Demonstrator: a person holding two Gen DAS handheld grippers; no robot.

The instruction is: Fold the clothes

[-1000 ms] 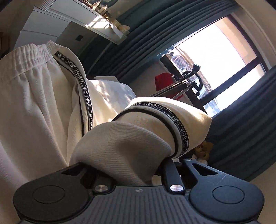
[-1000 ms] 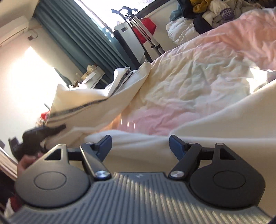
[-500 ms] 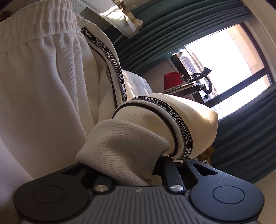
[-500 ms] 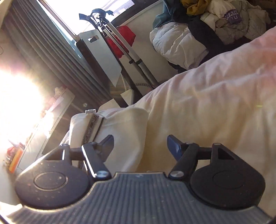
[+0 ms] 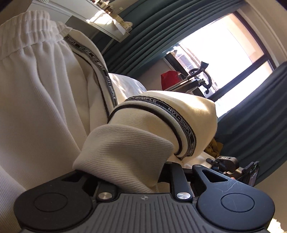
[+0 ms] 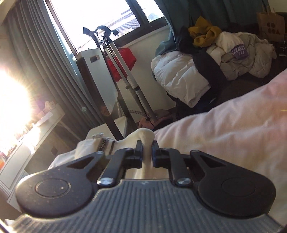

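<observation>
Cream sweatpants (image 5: 41,100) with a black "NOT-SIMPLE" side stripe fill the left wrist view, the elastic waistband at top left. My left gripper (image 5: 132,172) is shut on a ribbed ankle cuff (image 5: 125,152) of the pants; the cuff covers its fingertips. In the right wrist view my right gripper (image 6: 147,148) is shut on a fold of the same cream pants (image 6: 145,136) at the edge of the pink bedsheet (image 6: 224,125). The striped seam shows just left of its fingers.
A pile of clothes (image 6: 215,59) lies on a dark seat beyond the bed. A folded metal stand (image 6: 116,59) and a red bag (image 6: 123,61) are by the window. Teal curtains (image 5: 161,35) and a white shelf (image 5: 100,16) line the wall.
My right gripper moved forward to the pants' edge and closed on it; it was open before. The left gripper kept hold of the cuff while the pants shifted in its view.
</observation>
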